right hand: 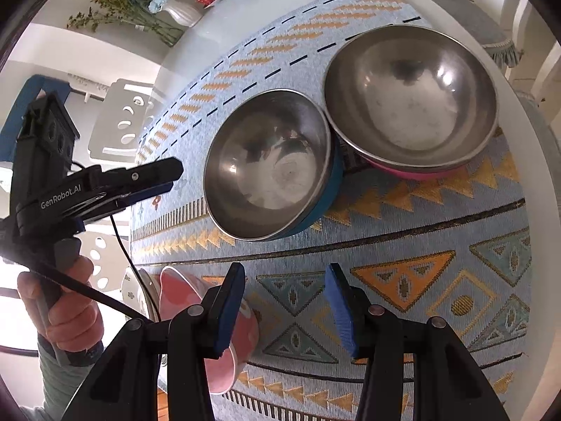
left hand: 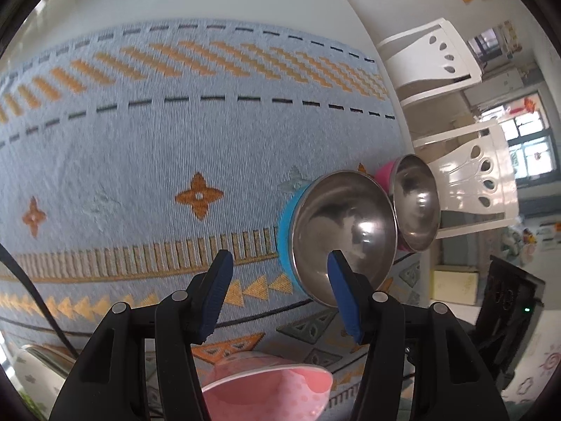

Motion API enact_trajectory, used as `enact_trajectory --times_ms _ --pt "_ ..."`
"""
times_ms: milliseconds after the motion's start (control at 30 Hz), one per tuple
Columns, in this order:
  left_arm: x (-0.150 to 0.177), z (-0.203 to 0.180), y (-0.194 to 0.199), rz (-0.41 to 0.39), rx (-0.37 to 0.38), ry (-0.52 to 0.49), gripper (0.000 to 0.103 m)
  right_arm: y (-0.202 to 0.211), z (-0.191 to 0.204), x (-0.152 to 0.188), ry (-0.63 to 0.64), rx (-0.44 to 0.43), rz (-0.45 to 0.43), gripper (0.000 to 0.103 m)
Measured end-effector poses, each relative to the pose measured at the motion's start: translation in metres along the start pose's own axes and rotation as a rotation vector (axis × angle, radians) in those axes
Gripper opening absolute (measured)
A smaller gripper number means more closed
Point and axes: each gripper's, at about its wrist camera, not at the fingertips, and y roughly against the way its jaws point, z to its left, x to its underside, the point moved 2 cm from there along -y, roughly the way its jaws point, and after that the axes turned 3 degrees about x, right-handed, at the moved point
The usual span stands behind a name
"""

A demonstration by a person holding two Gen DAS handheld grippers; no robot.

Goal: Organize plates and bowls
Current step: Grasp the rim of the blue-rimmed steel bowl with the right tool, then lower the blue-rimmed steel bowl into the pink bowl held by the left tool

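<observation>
**Both grippers empty above three bowls on a patterned cloth**

I am looking along two handheld grippers over a round white tabletop covered by a blue and orange woven cloth. Two steel-lined bowls sit upright on the cloth with rims touching: a blue bowl nearer the middle, and a larger pink-sided bowl behind it, toward the far right edge. A third, pink bowl lies tipped on its side at the near left, just beside a white plate that is mostly hidden.

My right gripper hangs over bare cloth, its fingers spread apart and holding nothing. My left gripper is also released and empty; in its own view the right finger overlaps the blue bowl, though I cannot tell whether it touches.

I judge the sorting barely begun, with no bowl nested yet. The next move likely calls for closing on one rim, perhaps the blue bowl's, and lifting it cleanly without nudging its neighbour.
</observation>
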Motion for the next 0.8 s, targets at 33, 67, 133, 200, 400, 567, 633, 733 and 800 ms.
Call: enact_trajectory --times_ms 33,67,133,200,400,567,633,733,800 --pt "0.001 0.003 -0.001 0.005 0.017 0.013 0.054 -0.001 -0.001 0.000 -0.010 -0.001 -0.003 0.046" --pt "0.001 0.005 -0.002 0.007 0.027 0.023 0.054 -0.002 -0.004 0.000 -0.024 -0.004 -0.003 0.046" --pt "0.000 0.007 -0.002 0.004 0.042 0.042 0.054 -0.004 -0.005 -0.001 -0.042 -0.013 -0.006 0.046" --pt "-0.003 0.008 -0.001 -0.011 0.051 0.048 0.054 -0.006 -0.004 -0.004 -0.046 -0.003 -0.011 0.046" --pt "-0.017 -0.003 -0.019 0.020 0.053 0.013 0.047 -0.007 -0.003 -0.015 -0.075 0.011 -0.040 0.046" --pt "-0.025 -0.015 -0.034 0.035 0.027 -0.027 0.035 -0.015 -0.003 -0.027 -0.099 0.036 -0.068 0.046" --pt "-0.027 -0.019 -0.039 0.038 0.002 -0.046 0.029 -0.018 -0.004 -0.030 -0.102 0.052 -0.078 0.046" --pt "-0.028 -0.021 -0.048 0.048 -0.024 -0.063 0.023 -0.025 -0.004 -0.033 -0.101 0.060 -0.080 0.045" --pt "-0.028 -0.020 -0.052 0.051 -0.042 -0.068 0.019 -0.028 -0.004 -0.034 -0.095 0.081 -0.079 0.034"
